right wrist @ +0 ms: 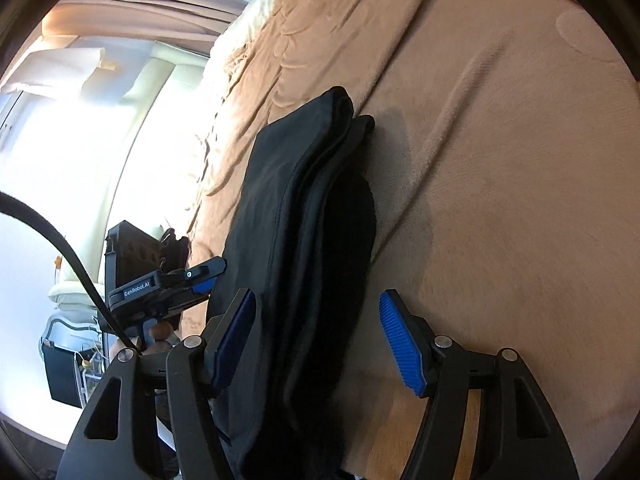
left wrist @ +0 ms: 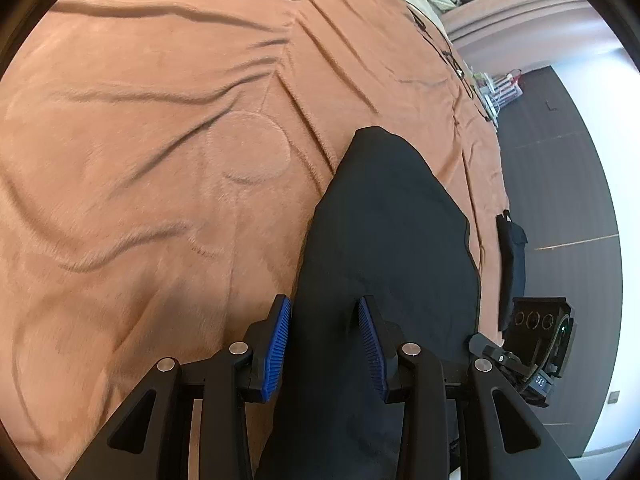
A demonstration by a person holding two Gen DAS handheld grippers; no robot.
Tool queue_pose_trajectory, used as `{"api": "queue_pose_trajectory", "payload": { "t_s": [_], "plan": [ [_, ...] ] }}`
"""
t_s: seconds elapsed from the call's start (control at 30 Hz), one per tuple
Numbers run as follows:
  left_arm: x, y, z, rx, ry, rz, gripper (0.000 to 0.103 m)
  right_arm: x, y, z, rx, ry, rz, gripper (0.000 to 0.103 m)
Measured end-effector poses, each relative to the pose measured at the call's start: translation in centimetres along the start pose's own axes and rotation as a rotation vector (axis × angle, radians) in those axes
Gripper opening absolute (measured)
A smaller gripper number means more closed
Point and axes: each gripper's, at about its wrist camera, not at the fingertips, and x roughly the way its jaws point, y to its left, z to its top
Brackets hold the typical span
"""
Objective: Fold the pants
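Black pants (left wrist: 384,232) lie folded into a long narrow stack on the tan blanket (left wrist: 160,160). In the left wrist view my left gripper (left wrist: 325,312) is open, its blue pads either side of the near end of the pants. In the right wrist view the pants (right wrist: 304,216) show several stacked layers. My right gripper (right wrist: 318,304) is open wide and straddles the near end of the stack without closing on it. The other gripper (right wrist: 168,284) shows at the left, beside the pants.
The blanket covers a bed whose edge (left wrist: 488,184) drops to a dark floor (left wrist: 568,184) on the right. Pale bedding (right wrist: 256,12) lies at the far end. A bright window (right wrist: 72,152) and a sofa stand beyond the bed.
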Motion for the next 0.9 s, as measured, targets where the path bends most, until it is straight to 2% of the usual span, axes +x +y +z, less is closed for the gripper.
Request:
{"api": "queue_pose_trajectory", "payload": {
  "t_s": [0.2, 0.37, 0.5, 0.8, 0.87, 0.9],
  "plan": [
    [0.9, -0.2, 0.9, 0.017, 0.008, -0.019, 0.038, -0.9, -0.2, 0.4, -0.017, -0.048, 0.017, 0.063],
    [1.9, -0.2, 1.6, 0.023, 0.017, -0.037, 0.038, 0.1, 0.3, 0.8, -0.037, -0.062, 0.026, 0.063],
    [2.2, -0.1, 1.9, 0.022, 0.023, -0.058, 0.038, 1.8, 0.1, 1.1, -0.019, -0.025, -0.013, 0.063],
    [2.8, 0.5, 1.7, 0.018, 0.038, -0.094, 0.038, 2.3, 1.0, 0.5, -0.022, 0.008, -0.015, 0.063],
    [2.8, 0.5, 1.7, 0.017, 0.038, -0.088, 0.035, 2.6, 1.2, 0.9, -0.021, 0.005, -0.026, 0.063],
    [2.8, 0.5, 1.8, 0.017, 0.034, -0.082, 0.027, 2.4, 1.3, 1.3, -0.032, -0.001, -0.034, 0.063]
  ]
}}
